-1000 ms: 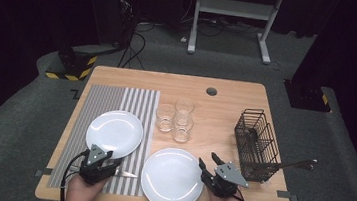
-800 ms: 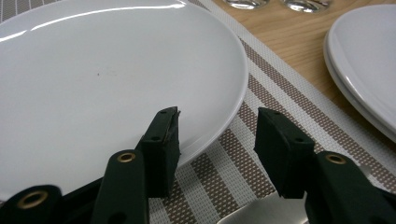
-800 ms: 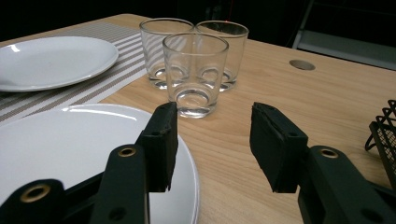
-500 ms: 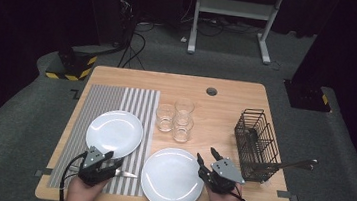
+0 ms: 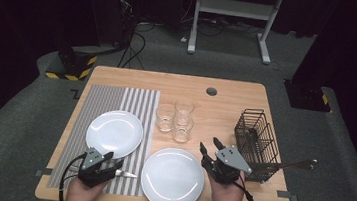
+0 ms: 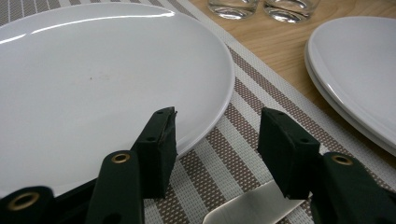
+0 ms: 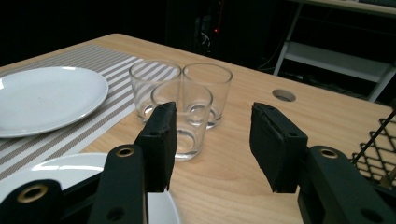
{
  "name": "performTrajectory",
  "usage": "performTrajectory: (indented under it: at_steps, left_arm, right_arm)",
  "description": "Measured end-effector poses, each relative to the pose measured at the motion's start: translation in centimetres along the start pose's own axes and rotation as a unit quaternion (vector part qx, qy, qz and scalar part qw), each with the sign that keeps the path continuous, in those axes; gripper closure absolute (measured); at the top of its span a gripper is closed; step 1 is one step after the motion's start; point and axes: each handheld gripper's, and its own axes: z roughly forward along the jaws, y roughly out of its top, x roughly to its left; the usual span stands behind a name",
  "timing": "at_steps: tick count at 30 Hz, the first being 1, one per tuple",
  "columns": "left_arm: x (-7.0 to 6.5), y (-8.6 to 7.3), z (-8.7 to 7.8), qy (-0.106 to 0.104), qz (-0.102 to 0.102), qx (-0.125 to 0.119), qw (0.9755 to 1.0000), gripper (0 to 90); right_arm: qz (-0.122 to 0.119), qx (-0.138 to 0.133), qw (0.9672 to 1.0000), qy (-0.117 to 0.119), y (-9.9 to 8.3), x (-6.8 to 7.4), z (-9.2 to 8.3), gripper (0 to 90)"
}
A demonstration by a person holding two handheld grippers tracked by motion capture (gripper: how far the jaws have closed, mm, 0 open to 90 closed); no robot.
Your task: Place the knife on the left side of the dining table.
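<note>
My left gripper rests low at the front of the striped placemat, by the near rim of a white plate. In the left gripper view its jaws stand apart, one over the rim of that plate. They have just been opening. A knife blade lies flat on the mat under them, not pinched, and its tip pokes out to the right. My right gripper hovers open and empty right of a second white plate, pointing at three clear glasses.
The glasses cluster mid-table beside the mat. A black wire basket stands at the right edge, with a metal utensil handle sticking out past it. A round cable hole is at the back.
My right gripper has lifted off the table and edged toward the glasses. The left hand has stayed put while its jaws spread a little wider over the knife.
</note>
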Motion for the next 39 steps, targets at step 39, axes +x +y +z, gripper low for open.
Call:
performTrajectory:
  at_steps: [39]
  left_arm:
    - [0.0, 0.0, 0.1, -0.004, -0.002, 0.002, 1.0, 46.1]
  right_arm:
    - [-0.019, 0.002, 0.9971, -0.074, 8.4, -5.0, 0.6, 45.8]
